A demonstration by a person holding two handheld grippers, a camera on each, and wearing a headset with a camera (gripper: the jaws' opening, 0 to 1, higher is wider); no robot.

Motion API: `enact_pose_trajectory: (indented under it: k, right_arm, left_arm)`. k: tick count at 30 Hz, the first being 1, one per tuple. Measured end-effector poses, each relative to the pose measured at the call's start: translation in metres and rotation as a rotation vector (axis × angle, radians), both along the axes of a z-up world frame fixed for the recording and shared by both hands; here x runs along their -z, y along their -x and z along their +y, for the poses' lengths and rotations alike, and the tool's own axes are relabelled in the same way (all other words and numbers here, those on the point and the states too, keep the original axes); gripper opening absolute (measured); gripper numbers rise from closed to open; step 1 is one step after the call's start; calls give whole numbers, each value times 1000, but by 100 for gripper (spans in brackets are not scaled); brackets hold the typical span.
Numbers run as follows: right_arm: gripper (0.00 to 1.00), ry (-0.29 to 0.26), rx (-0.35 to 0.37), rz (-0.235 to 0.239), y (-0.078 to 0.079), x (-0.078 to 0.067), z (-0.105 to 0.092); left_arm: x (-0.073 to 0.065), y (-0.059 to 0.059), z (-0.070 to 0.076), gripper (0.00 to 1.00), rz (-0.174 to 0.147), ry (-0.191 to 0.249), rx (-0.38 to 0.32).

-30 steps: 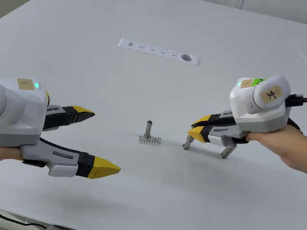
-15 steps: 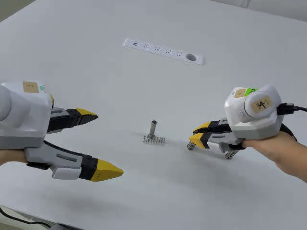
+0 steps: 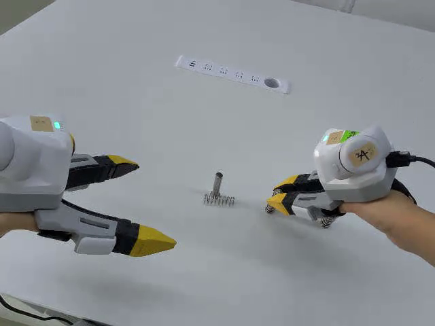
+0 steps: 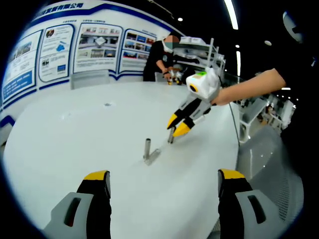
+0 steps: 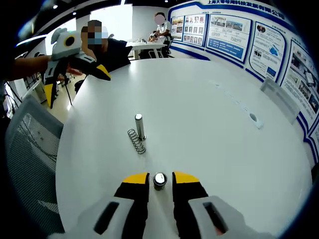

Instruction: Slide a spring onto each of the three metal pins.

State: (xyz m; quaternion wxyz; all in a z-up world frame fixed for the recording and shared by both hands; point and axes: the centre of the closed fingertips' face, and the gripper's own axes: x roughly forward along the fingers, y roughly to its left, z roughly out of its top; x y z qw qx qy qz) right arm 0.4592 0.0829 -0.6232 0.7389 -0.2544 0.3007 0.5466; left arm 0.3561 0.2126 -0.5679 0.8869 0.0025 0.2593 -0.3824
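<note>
Right fingers (image 5: 135,182) astride pin (image 5: 159,180)

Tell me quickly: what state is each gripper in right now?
Left gripper: open, empty.
Right gripper: jaws either side of a pin; grip cannot be told.

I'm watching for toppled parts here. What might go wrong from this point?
The right gripper has its jaws close on either side of an upright pin; a sideways nudge may tip it. The loose spring lies beside the base of the bare pin, so reaching for it might knock that pin or roll the spring away. The left gripper hangs open, apart from both, so it steadies nothing.
</note>
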Motion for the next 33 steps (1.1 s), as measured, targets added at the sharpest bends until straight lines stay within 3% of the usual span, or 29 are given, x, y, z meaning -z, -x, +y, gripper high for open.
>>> enact_pose_trajectory:
  k: [11,18,26,33]
  right_arm:
    - [20,-45,-18,-32,0,-27,7]
    - [22,-32,-143,-61,13,-34,31]
    - [22,57,-258,-89,24,-14,49]
    - [22,96,-338,-70,31,2,66]
  left_arm:
    - [0,1,-1,91,-5,8,2]
    - [0,1,1,91,-11,4,12]
    - [1,0,9,91,-13,12,-12]
    - [7,1,14,90,-2,11,-28]
